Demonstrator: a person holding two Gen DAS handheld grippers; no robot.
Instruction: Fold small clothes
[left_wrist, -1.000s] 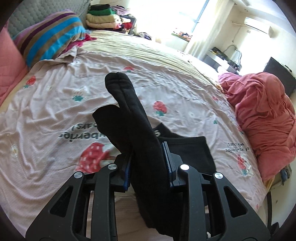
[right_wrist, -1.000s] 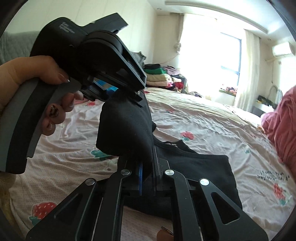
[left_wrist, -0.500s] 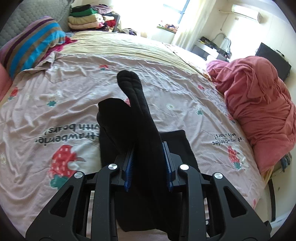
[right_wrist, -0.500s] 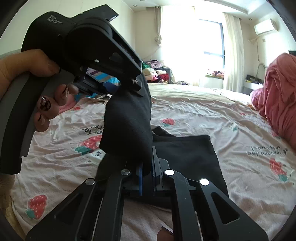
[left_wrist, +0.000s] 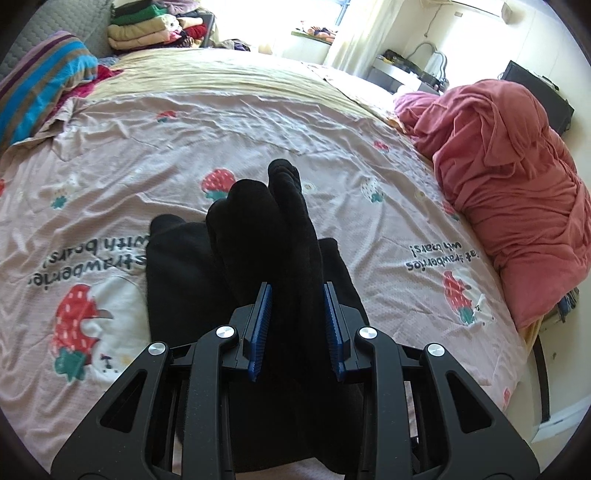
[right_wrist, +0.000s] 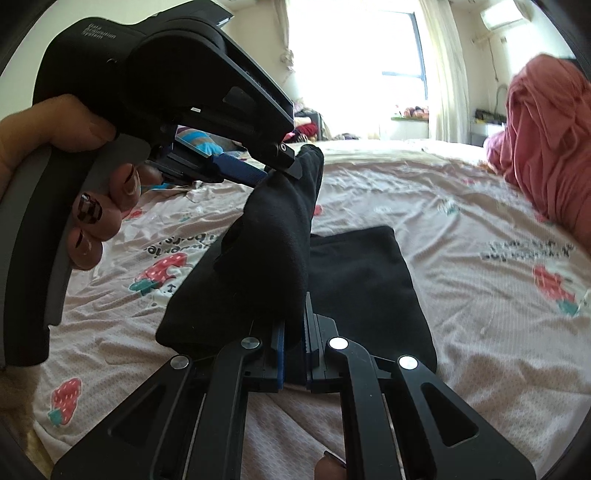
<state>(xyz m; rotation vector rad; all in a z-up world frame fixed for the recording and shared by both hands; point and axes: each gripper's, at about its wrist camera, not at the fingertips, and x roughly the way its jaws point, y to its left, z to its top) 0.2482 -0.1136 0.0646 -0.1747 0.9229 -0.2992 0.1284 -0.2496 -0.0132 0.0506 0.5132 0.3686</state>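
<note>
A pair of black socks (left_wrist: 273, 236) is stretched between my two grippers above the bed. My left gripper (left_wrist: 297, 295) is shut on one end, with the toe ends sticking out past its fingers. It also shows in the right wrist view (right_wrist: 273, 173), held in a hand. My right gripper (right_wrist: 293, 332) is shut on the other end of the socks (right_wrist: 273, 258). A folded black garment (right_wrist: 362, 280) lies flat on the strawberry-print sheet (left_wrist: 147, 147) just under the socks.
A heap of pink-red bedding (left_wrist: 506, 192) fills the bed's right side. A striped pillow (left_wrist: 40, 92) lies at the far left. Folded clothes (left_wrist: 144, 29) are stacked beyond the bed. The bed's right edge (left_wrist: 528, 332) drops to the floor.
Both grippers have moved lower and closer to the bed with the socks. The sock toes have drooped and shortened ahead of my left gripper. The folded black garment now lies directly beneath.
</note>
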